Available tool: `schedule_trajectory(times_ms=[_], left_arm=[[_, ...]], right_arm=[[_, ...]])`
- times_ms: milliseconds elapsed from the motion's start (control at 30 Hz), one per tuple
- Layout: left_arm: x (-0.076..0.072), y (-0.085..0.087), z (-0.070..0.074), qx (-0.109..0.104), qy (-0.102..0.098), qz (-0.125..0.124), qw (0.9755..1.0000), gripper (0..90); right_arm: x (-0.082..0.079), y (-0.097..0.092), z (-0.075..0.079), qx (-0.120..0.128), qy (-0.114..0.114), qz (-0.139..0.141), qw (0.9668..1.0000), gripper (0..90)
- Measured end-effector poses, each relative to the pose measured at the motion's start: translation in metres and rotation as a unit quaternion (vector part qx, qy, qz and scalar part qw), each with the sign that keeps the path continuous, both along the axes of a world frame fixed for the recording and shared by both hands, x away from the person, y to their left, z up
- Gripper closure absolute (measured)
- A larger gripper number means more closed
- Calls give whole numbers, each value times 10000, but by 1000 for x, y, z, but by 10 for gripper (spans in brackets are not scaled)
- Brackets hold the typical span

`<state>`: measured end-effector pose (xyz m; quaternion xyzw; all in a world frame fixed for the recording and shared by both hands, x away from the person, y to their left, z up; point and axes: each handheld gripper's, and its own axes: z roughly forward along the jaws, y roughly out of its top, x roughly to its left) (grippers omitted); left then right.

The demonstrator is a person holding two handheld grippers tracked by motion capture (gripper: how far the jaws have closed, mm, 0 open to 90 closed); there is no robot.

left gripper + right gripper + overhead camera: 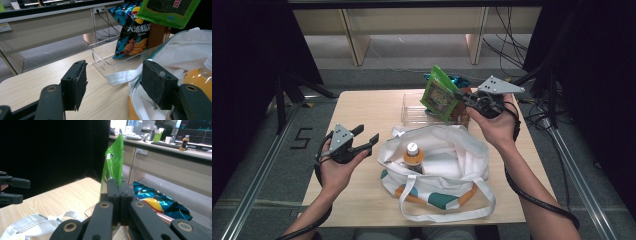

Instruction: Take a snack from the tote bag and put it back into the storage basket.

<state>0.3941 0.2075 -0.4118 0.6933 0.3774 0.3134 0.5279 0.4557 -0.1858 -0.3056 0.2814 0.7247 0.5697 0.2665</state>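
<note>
Here the right claw (pixel 466 96) pinches a green packet (pixel 439 95); the left claw (pixel 366 137) gapes empty.

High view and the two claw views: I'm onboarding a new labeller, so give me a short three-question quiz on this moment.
1. True or false: the right claw is clamped on the green packet.
2. Which item stands inside the white tote bag? A) the blue chip bag B) the orange drink bottle C) the green packet
3. Fill in: the blue chip bag stands in the clear ____ tray.

Key
1. True: in the right claw view the jaws are closed on the packet's edge, holding it above the table.
2. B: the orange drink bottle is upright in the bag; the left claw hangs open beside it.
3. plastic
</note>
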Motion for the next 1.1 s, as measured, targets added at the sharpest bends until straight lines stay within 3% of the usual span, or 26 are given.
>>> schedule_trajectory(times_ms=[1100], left_arm=[[-1,-1,-1,-30,-18,-56,10000,366]], right_arm=[[17,10,-9,-11,26,-114,9999,900]])
